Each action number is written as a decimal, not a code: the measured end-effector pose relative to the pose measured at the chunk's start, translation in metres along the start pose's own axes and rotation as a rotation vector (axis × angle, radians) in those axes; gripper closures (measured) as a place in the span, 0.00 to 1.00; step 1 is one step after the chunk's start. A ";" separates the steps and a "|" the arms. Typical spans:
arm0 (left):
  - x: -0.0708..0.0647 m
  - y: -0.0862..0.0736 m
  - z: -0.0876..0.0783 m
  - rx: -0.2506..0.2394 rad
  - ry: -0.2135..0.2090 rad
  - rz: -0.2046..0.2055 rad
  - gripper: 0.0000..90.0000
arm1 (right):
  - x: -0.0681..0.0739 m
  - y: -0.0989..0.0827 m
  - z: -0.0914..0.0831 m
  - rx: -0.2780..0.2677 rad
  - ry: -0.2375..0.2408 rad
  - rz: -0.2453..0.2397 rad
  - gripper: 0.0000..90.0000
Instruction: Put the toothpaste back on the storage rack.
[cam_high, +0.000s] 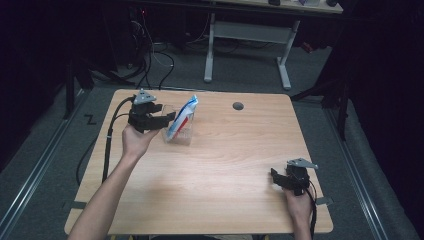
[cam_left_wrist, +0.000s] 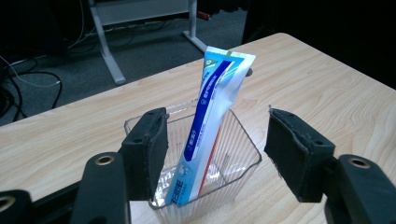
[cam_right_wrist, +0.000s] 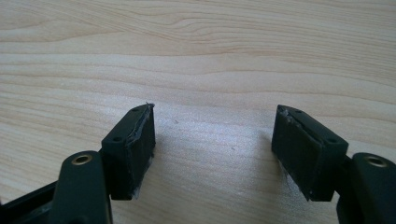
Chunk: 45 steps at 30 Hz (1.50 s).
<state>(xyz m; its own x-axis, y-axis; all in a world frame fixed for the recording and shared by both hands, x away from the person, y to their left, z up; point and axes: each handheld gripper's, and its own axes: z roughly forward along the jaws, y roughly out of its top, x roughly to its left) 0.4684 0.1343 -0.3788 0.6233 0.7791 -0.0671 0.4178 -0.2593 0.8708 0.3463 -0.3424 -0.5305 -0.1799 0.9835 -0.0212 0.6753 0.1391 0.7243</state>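
A white, blue and red toothpaste tube (cam_high: 183, 116) (cam_left_wrist: 208, 122) stands tilted inside a clear ribbed plastic container (cam_high: 183, 134) (cam_left_wrist: 233, 161) on the wooden table (cam_high: 225, 165). My left gripper (cam_high: 169, 119) (cam_left_wrist: 217, 149) is open just to the container's left, its pads apart on either side of the container's near end, touching neither it nor the tube. My right gripper (cam_high: 274, 176) (cam_right_wrist: 212, 144) rests near the table's front right corner, open, with bare wood between its pads.
A round grommet hole (cam_high: 238, 106) lies in the table near the far edge. Beyond the table stand a white-legged desk (cam_high: 250, 40) and loose cables (cam_high: 150, 60) on the grey floor. A black cable (cam_high: 111, 135) trails from the left gripper over the table's left edge.
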 end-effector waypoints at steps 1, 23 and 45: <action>0.000 -0.001 -0.001 -0.001 0.000 -0.005 0.44 | 0.000 0.000 0.000 0.000 0.000 0.000 0.34; -0.005 -0.020 -0.018 0.005 0.015 -0.008 0.43 | 0.000 0.000 0.000 0.000 0.000 0.000 0.34; -0.004 -0.046 -0.032 0.020 0.027 -0.038 0.43 | 0.000 0.000 0.000 0.000 0.000 0.000 0.34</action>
<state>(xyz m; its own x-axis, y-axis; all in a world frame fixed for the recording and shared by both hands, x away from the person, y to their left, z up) 0.4259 0.1612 -0.4027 0.5890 0.8035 -0.0871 0.4540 -0.2398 0.8581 0.3463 -0.3424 -0.5305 -0.1797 0.9835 -0.0210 0.6754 0.1389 0.7243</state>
